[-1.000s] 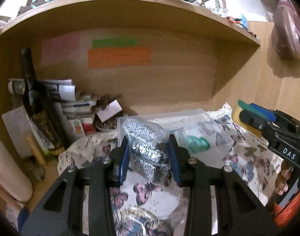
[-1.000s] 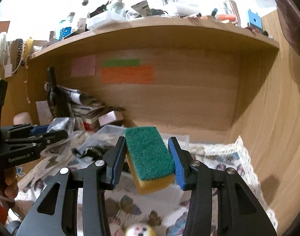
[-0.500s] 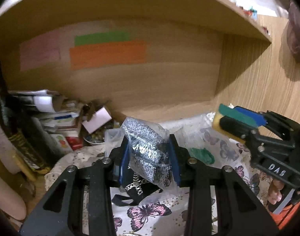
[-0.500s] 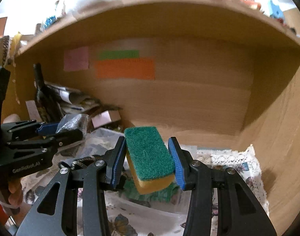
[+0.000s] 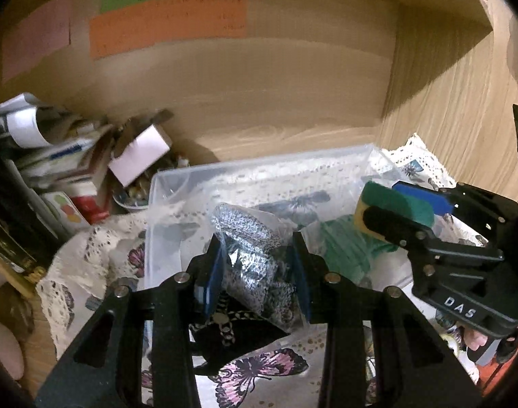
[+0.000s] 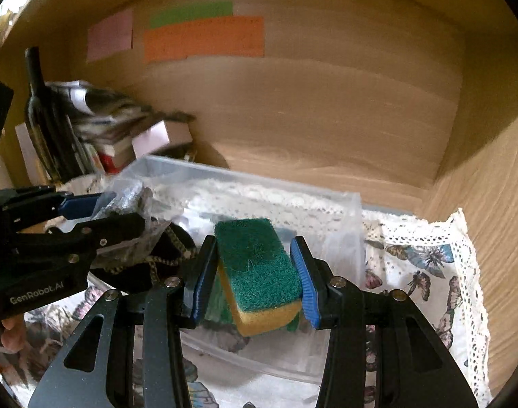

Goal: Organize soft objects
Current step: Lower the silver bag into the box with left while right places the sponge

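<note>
My left gripper (image 5: 257, 277) is shut on a clear bag of grey speckled knit fabric (image 5: 250, 255) and holds it over the left part of a clear plastic bin (image 5: 259, 170). My right gripper (image 6: 253, 278) is shut on a green and yellow sponge (image 6: 257, 267), held over the same bin (image 6: 347, 217). In the left wrist view the right gripper (image 5: 400, 209) with the sponge (image 5: 395, 200) is at the right. In the right wrist view the left gripper (image 6: 99, 212) with the bag (image 6: 126, 200) is at the left. A green cloth (image 5: 347, 251) and a black item with a chain (image 5: 224, 326) lie in the bin.
The bin stands on a butterfly-print cloth (image 6: 425, 265) inside a wooden shelf nook. Books, papers and a small box (image 5: 139, 156) are piled at the left, with a dark bottle (image 6: 37, 112). The wooden side wall (image 6: 497, 187) is close on the right.
Both grippers have moved forward and down over the clear bin, each still holding its object. The bin now fills the middle of both views.
</note>
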